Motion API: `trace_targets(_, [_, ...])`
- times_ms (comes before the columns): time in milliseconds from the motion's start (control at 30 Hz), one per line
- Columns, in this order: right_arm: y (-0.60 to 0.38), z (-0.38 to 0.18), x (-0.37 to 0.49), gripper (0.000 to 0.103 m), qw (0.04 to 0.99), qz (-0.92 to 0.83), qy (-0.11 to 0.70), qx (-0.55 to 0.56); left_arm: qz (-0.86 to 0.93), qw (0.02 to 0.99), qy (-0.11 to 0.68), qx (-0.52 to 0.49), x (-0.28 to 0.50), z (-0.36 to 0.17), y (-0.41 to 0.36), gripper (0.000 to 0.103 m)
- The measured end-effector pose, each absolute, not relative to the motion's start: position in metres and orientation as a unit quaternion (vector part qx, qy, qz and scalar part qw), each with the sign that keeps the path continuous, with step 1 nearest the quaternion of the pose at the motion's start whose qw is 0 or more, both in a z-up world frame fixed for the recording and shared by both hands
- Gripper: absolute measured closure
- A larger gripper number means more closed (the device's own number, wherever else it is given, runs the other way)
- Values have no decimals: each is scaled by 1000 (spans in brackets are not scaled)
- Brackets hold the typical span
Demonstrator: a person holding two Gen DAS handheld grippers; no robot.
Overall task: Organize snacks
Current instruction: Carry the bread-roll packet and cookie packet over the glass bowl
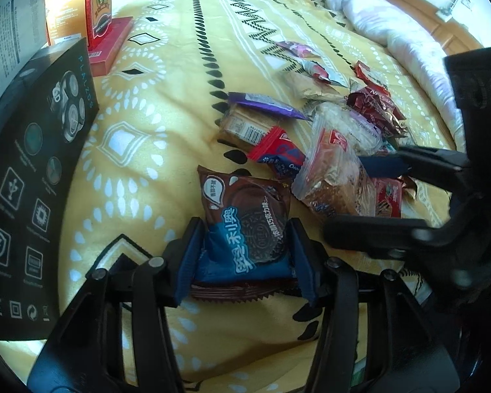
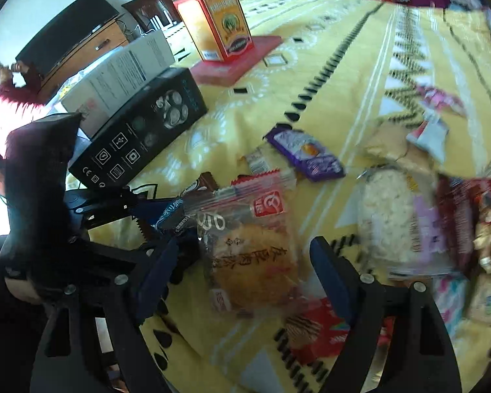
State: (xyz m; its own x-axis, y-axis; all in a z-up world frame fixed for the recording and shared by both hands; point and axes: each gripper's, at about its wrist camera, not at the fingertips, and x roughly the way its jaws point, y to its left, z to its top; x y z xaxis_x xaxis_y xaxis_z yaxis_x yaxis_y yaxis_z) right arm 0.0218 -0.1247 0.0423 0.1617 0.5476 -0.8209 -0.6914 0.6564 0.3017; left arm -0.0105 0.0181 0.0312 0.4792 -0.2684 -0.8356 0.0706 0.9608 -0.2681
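Observation:
My left gripper [image 1: 245, 257] is shut on a brown and blue Oreo packet [image 1: 245, 216], blue pads pressing on both its sides just above the yellow bedspread [image 1: 167, 75]. In the right wrist view the left gripper [image 2: 147, 219] shows at the left with that packet's edge in it. My right gripper [image 2: 245, 271] stands open around a clear-wrapped cake [image 2: 252, 255] lying on the bed, with a gap at each pad. The left wrist view has the right gripper [image 1: 347, 196] astride the same cake [image 1: 334, 177].
Loose snacks lie in a pile: a purple packet [image 2: 307, 155], a red packet [image 1: 278, 154], a rice cracker pack [image 2: 386, 216] and several others. A black shaver box [image 1: 32, 170], a white box [image 2: 121, 75] and an orange carton [image 2: 216, 23] stand at the left. A person [image 2: 13, 104] sits beyond.

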Motion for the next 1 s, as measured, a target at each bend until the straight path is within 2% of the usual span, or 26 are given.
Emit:
trace_targets(67, [-124, 33, 23, 39, 754, 399, 517, -72, -97, 856, 499, -93, -12, 32, 18, 54])
trace_targets(133, [-132, 31, 24, 44, 759, 386, 522, -45, -91, 860, 494, -90, -14, 36, 19, 55])
trace_targets(400, [-175, 64, 13, 45, 810, 334, 480, 37, -101, 886, 446, -76, -21, 79, 12, 56])
trace_targets(633, [-182, 121, 10, 45, 840, 318, 437, 49, -100, 915, 385, -68, -36, 149, 26, 57])
trace_targets(767, [-169, 171, 14, 45, 852, 332, 401, 51, -67, 934, 339, -91, -52, 196, 70, 57])
trace_targets(1000, [-74, 261, 7, 45, 851, 408, 328, 41, 42, 953, 269, -133, -96, 246, 185, 57])
